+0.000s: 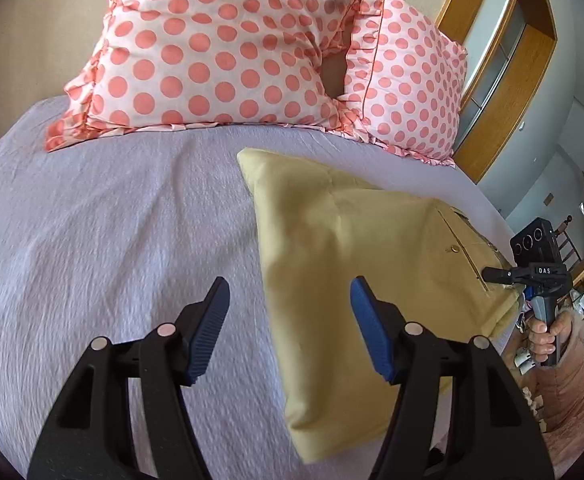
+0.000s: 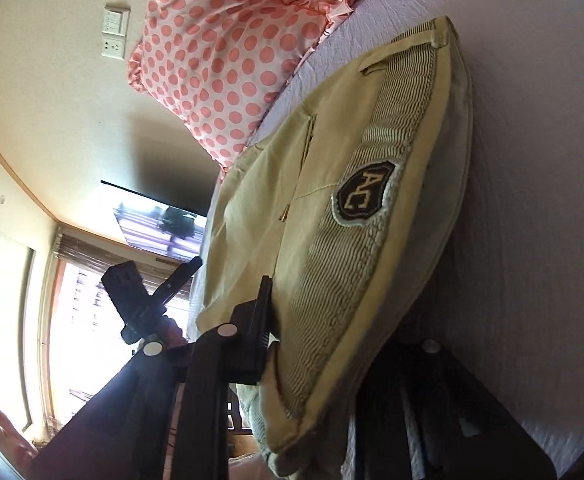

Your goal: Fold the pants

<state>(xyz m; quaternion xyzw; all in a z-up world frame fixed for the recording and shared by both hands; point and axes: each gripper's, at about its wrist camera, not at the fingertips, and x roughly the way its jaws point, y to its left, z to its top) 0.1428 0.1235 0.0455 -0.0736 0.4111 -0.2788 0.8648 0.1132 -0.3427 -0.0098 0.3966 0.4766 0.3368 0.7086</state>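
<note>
The yellow pants (image 1: pixel 344 248) lie folded on the lilac bed sheet (image 1: pixel 111 220), waistband toward the right bed edge. My left gripper (image 1: pixel 289 320) is open and empty, hovering above the pants' left edge; its blue pads (image 1: pixel 207 332) straddle the fabric border. My right gripper (image 1: pixel 496 276) shows at the right edge, reaching into the waistband. In the right wrist view the right gripper (image 2: pixel 316 344) is shut on the pants' waistband (image 2: pixel 344 264), which has a striped lining and an "AC" patch (image 2: pixel 366 194). One finger (image 2: pixel 261 320) shows; the other is hidden under the fabric.
Two pink polka-dot pillows (image 1: pixel 219 48) lean at the head of the bed. The bed's right edge (image 1: pixel 488 200) runs near the pants. A wooden wardrobe (image 1: pixel 508 80) stands at the right. The person's hand (image 1: pixel 544 332) holds the right gripper handle.
</note>
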